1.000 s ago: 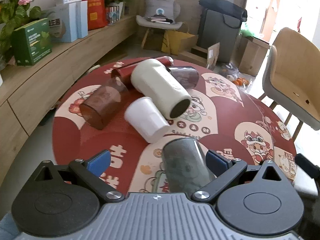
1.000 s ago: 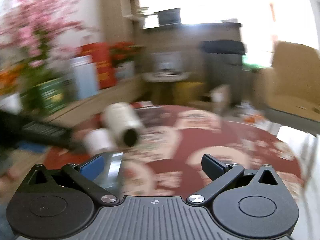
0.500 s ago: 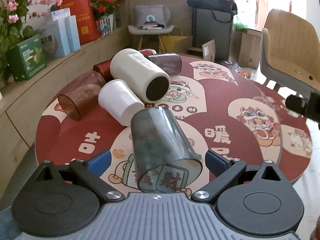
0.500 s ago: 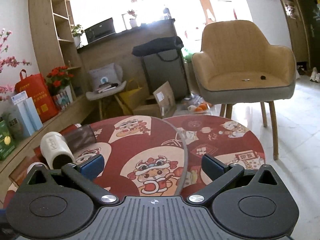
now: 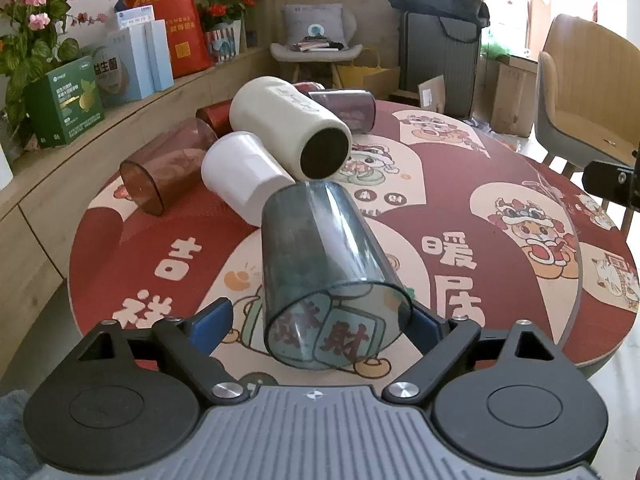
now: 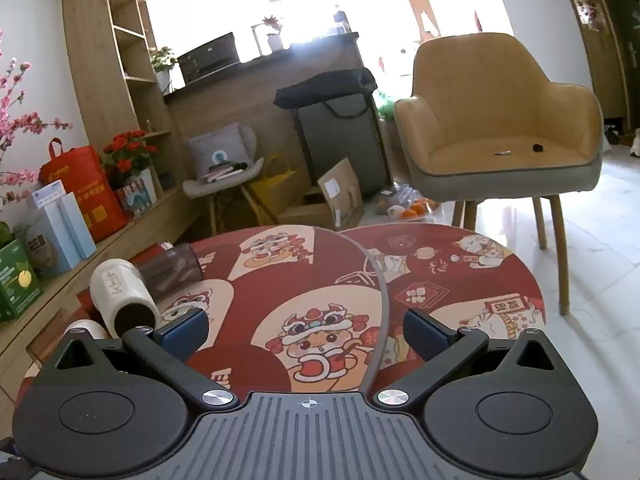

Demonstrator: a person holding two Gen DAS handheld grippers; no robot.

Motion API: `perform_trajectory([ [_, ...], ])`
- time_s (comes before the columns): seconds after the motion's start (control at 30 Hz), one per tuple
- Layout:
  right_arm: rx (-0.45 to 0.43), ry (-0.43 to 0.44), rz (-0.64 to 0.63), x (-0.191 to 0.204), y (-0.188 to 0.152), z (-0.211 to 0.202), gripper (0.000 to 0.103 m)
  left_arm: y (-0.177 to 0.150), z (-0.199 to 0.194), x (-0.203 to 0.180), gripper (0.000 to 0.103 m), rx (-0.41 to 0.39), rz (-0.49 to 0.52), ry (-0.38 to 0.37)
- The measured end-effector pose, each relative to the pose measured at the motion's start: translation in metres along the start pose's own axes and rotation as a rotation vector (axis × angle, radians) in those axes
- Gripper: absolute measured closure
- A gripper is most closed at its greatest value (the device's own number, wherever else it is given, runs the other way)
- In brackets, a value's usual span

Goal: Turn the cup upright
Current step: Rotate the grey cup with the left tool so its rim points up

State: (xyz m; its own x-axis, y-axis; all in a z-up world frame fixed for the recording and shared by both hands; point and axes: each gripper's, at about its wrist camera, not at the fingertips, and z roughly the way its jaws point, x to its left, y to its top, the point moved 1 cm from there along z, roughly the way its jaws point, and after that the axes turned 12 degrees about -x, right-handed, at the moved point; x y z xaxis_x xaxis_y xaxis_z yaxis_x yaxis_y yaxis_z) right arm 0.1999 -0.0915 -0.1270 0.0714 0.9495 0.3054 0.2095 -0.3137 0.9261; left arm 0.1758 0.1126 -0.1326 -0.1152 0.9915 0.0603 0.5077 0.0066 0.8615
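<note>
Two blue-padded fingers of the left gripper (image 5: 320, 322) are being shown spread wide in the left wrist view, with a smoky grey transparent plastic cup (image 5: 326, 276) lying on its side between them. Its open mouth is being pointed toward the camera and its base away. A gap is being left beside the left pad; whether the right pad is touching the rim cannot be told. The cup is being rested on the round table with a red cartoon-printed cloth (image 5: 500, 184). Behind it, a pile of other tipped cups is being seen: a white plastic cup (image 5: 244, 176) just beyond the grey one, a tall cream cylindrical tumbler with a dark opening (image 5: 290, 126) leaning over the white one, a brown translucent cup (image 5: 164, 168) to the left, a dark red cup (image 5: 212, 114) and a dark smoky cup (image 5: 346, 108) at the back. A green carton (image 5: 66, 100) is being displayed on the wooden shelf at left.

In the right wrist view, the right gripper (image 6: 306, 330) is being held wide apart over the table (image 6: 440, 280), with nothing between its pads. The cream tumbler (image 6: 120, 292) and dark smoky cup (image 6: 172, 268) are being seen at far left. A tan upholstered armchair (image 6: 504, 120) is being shown beyond the table.
</note>
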Motion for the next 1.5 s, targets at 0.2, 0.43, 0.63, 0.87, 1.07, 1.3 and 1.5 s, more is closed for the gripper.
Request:
perform_trajectory([
  [0.2, -0.002, 0.001, 0.002, 0.000, 0.000, 0.000, 0.000, -0.004, 0.002, 0.000, 0.031, 0.015, -0.009, -0.034],
  [0.43, -0.002, 0.002, 0.008, -0.001, 0.000, 0.001, 0.000, 0.011, -0.005, 0.016, 0.031, 0.054, 0.000, -0.014],
  [0.63, 0.001, 0.020, 0.009, 0.002, -0.002, 0.003, 0.000, 0.026, -0.015, 0.029, 0.031, 0.117, 0.015, -0.026],
  [0.87, -0.001, 0.035, 0.025, 0.002, 0.000, 0.001, 0.000, 0.035, -0.017, 0.038, 0.031, 0.198, -0.006, -0.044],
  [1.07, -0.001, 0.038, 0.036, 0.001, 0.001, 0.001, 0.000, 0.046, -0.020, 0.041, 0.031, 0.204, -0.004, -0.053],
  [1.3, -0.001, 0.041, 0.037, 0.001, 0.001, 0.000, 0.000, 0.053, -0.017, 0.045, 0.031, 0.204, -0.021, -0.043],
  [1.5, 0.010, 0.041, 0.030, 0.003, -0.001, 0.001, 0.000, 0.061, -0.007, 0.048, 0.031, 0.197, -0.048, -0.037],
])
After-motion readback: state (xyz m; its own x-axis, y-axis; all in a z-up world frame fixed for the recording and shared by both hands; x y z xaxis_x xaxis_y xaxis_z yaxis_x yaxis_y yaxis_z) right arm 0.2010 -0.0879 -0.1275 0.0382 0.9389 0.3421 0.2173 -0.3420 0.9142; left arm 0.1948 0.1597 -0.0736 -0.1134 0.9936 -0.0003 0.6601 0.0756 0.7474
